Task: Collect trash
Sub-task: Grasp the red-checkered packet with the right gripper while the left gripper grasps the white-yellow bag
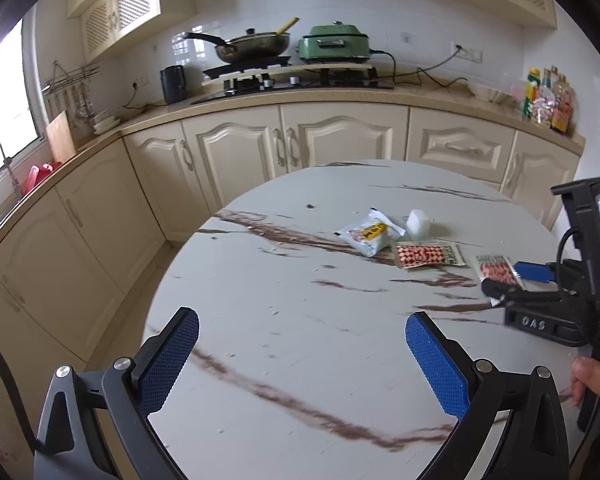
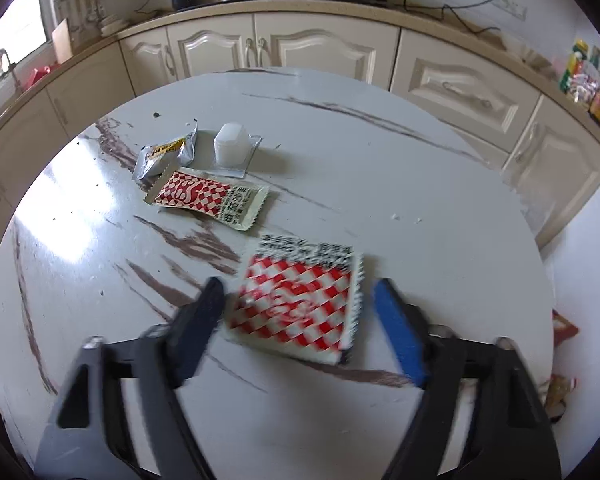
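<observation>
Several pieces of trash lie on a round white marble table (image 2: 420,184). A red-and-white checkered wrapper (image 2: 296,300) lies between the open fingers of my right gripper (image 2: 300,304), which straddles it close to the tabletop; it also shows in the left wrist view (image 1: 498,270). A second checkered wrapper (image 2: 208,196) (image 1: 428,255), a silver-white snack packet (image 2: 166,154) (image 1: 366,236) and a small white plastic cup (image 2: 232,144) (image 1: 418,222) lie farther back. My left gripper (image 1: 302,344) is open and empty above the table's near side. The right gripper (image 1: 504,284) shows at the right.
Cream kitchen cabinets (image 1: 284,144) and a counter curve behind the table, with a stove, wok (image 1: 252,44) and green cooker (image 1: 334,42). Bottles and packets (image 1: 548,96) stand at the counter's right end. More wrappers lie on the floor (image 2: 560,360) right of the table.
</observation>
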